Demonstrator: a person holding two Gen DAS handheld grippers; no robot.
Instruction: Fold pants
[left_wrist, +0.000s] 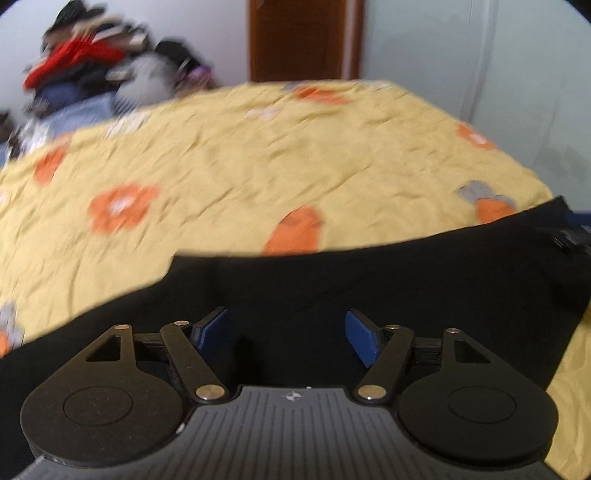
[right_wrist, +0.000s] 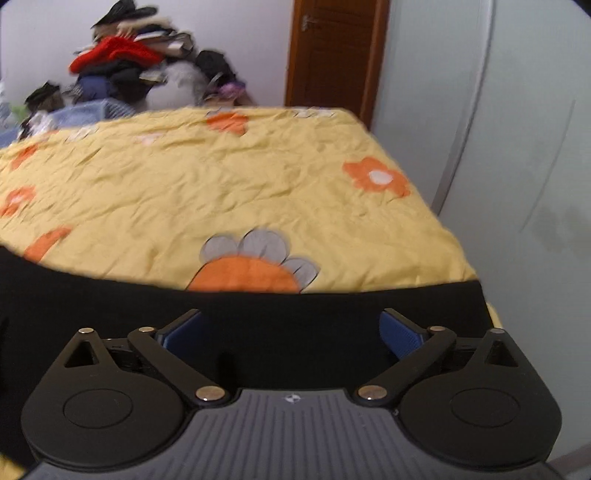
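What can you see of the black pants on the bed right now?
The black pants lie flat as a wide dark band across the near edge of the yellow flowered bedspread. The fabric looks plain, matte and soft, with few wrinkles showing; seams and pockets cannot be made out. Its far edge runs nearly straight, with a stepped corner at the left in the left wrist view. In both views a hand-held gripper stands over it with open jaws; whether the pads touch the cloth cannot be told.
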